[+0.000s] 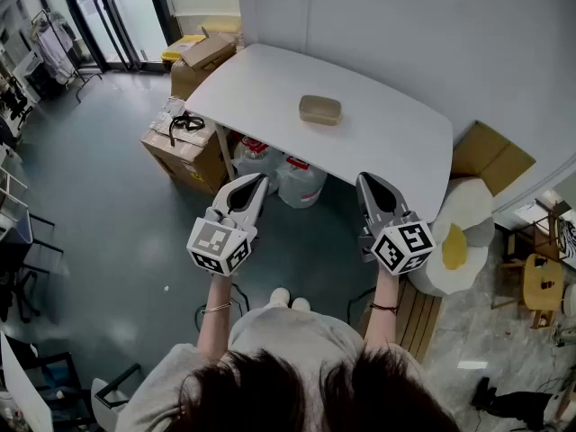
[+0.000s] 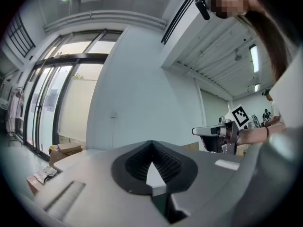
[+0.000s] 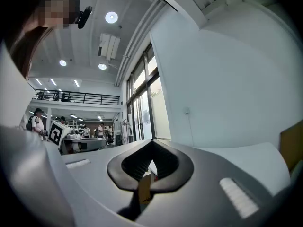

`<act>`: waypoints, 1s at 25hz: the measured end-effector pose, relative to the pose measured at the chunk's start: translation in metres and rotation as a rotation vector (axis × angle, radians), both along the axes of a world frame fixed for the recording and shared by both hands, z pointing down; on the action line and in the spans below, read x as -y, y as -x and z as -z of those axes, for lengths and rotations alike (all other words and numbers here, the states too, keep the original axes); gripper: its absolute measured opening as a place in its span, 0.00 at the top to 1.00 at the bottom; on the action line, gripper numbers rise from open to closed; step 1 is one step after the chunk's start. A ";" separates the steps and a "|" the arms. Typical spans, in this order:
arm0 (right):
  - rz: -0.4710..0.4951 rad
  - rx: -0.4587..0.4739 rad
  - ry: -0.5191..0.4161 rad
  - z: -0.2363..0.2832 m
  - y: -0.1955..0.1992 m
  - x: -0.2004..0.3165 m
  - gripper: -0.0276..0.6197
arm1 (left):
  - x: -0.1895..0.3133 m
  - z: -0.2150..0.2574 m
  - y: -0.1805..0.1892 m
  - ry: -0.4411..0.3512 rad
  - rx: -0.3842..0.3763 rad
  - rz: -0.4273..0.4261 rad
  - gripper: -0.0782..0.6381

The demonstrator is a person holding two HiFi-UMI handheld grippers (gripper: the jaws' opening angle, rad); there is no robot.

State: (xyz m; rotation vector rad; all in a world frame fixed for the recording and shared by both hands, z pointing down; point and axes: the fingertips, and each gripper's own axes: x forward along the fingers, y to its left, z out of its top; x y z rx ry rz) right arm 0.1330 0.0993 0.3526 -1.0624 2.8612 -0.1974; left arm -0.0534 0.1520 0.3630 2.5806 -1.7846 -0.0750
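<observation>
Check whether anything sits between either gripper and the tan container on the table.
Nothing visible does. Only bare white table lies between the tan container and the left gripper and right gripper, both held near its front edge with jaws together.

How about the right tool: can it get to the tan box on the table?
Probably yes. The box sits alone on the table; nothing stands between it and the right tool, shut near the table's edge.
</observation>
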 end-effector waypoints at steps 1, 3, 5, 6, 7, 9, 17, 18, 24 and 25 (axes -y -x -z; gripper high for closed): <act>0.000 0.000 -0.001 0.000 0.000 0.000 0.94 | 0.000 0.000 -0.001 -0.002 0.001 -0.002 0.90; 0.002 0.002 -0.002 -0.001 -0.001 -0.001 0.94 | -0.001 0.000 -0.002 -0.003 0.001 -0.005 0.90; 0.004 0.002 -0.001 -0.002 -0.002 -0.002 0.94 | -0.002 -0.001 -0.004 -0.003 0.001 -0.005 0.90; 0.005 0.002 -0.001 -0.002 -0.002 -0.002 0.94 | -0.001 -0.001 -0.005 -0.003 0.002 -0.005 0.90; 0.005 0.003 -0.002 -0.002 -0.003 -0.001 0.94 | -0.001 -0.001 -0.006 -0.003 0.002 -0.005 0.91; 0.006 0.003 -0.002 -0.002 -0.004 0.000 0.94 | 0.000 -0.001 -0.007 -0.002 0.003 -0.003 0.91; 0.016 0.010 0.015 -0.006 -0.012 0.004 0.94 | 0.001 -0.003 -0.011 0.004 0.004 0.025 0.91; 0.016 0.012 0.017 -0.007 -0.014 0.005 0.94 | 0.002 -0.003 -0.012 0.006 0.004 0.029 0.91; 0.027 0.037 0.037 -0.013 -0.021 0.016 0.94 | 0.003 -0.010 -0.021 0.013 0.000 0.042 0.90; 0.032 0.038 0.038 -0.013 -0.020 0.017 0.94 | 0.003 -0.010 -0.020 0.013 -0.003 0.049 0.90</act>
